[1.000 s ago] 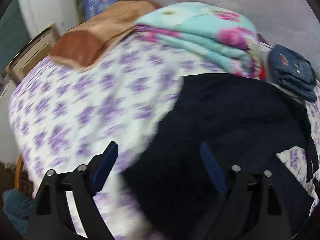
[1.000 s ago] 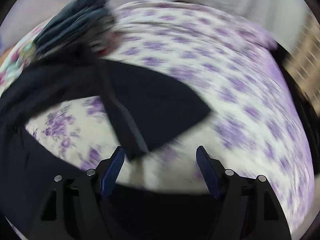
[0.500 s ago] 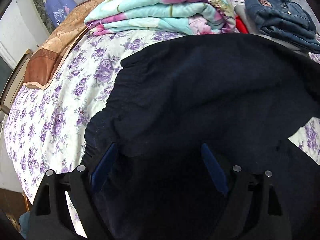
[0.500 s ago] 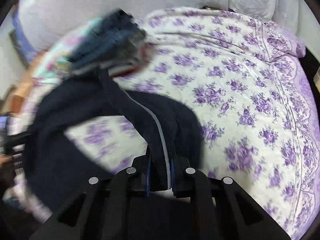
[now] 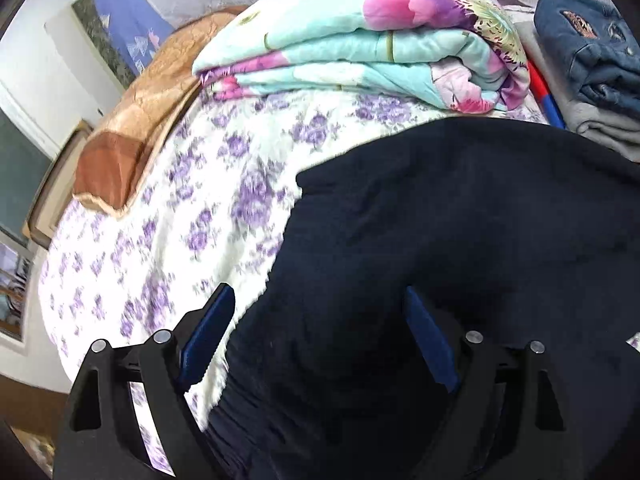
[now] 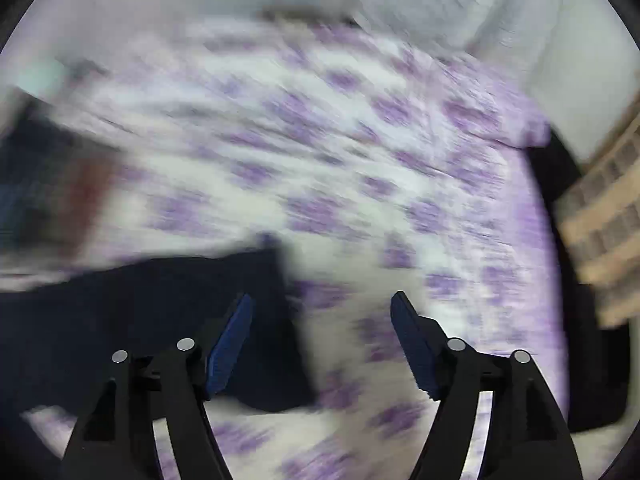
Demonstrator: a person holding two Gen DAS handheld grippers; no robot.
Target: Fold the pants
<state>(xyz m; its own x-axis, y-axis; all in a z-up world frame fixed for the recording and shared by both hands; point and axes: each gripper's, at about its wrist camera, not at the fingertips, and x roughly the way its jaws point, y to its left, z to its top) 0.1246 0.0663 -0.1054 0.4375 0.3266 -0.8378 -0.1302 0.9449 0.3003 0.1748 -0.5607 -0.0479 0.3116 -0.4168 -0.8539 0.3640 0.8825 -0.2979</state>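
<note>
Here, soft navy pants — rumpled, on floral-print bedsheet

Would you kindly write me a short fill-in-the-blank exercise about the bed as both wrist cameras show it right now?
1. The bed sheet is white with flowers printed in ____.
2. In the left wrist view, the folded floral blanket lies farther from the camera than the dark ____.
3. The left tool has its jaws ____, with nothing clamped.
4. The folded denim garment lies to the ____ of the blanket in that view.

Missing words: purple; pants; open; right
</note>
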